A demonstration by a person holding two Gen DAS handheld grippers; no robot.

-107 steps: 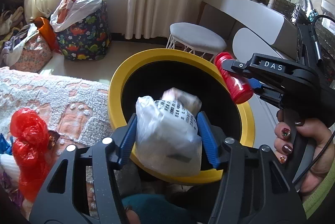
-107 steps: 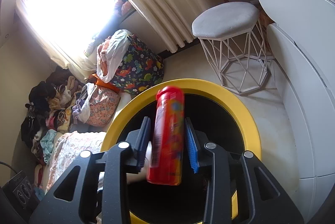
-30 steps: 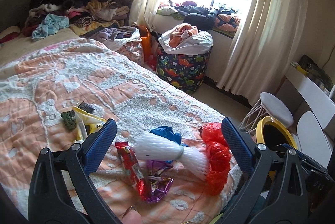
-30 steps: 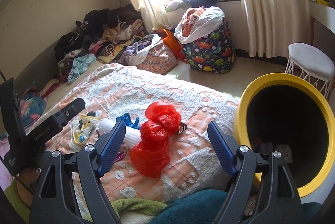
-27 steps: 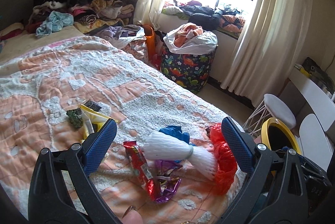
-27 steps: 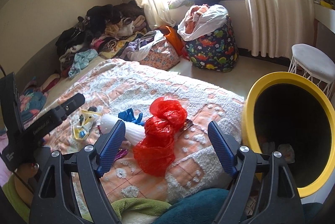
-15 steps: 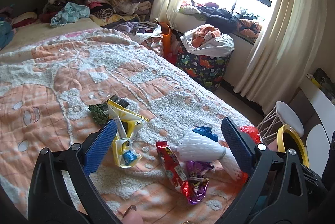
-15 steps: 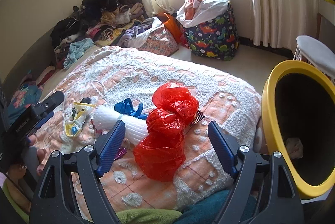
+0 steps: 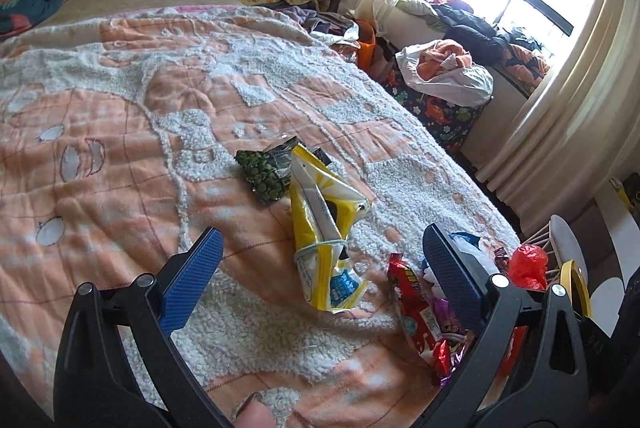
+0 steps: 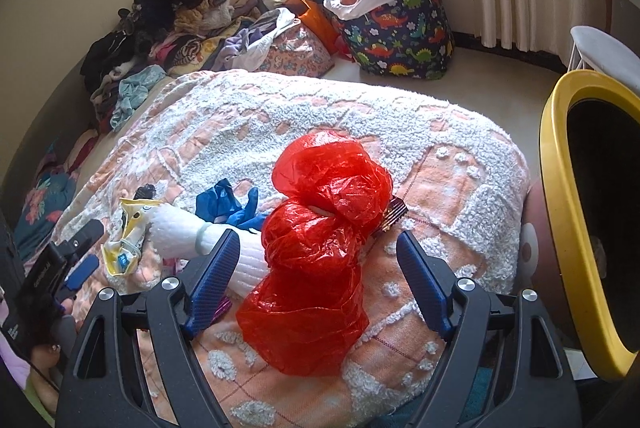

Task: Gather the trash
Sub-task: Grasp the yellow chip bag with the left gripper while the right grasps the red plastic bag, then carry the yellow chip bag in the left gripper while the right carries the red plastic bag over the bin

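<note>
Right claw [image 10: 318, 282] is closing in with the crumpled red plastic bag [image 10: 320, 248] sat between its pads on the bed, not pinched yet. Left claw [image 9: 320, 282] hangs wide apart and empty, the yellow snack wrapper [image 9: 326, 232] just ahead, probably lined up so both grab at once.

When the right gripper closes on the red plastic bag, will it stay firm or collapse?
The red plastic bag looks thin and crinkled, so it will probably crumple. It seems light for its bulk. Its glossy film may slip, and the loose lower part will likely sag.

No text sharp enough to read
</note>
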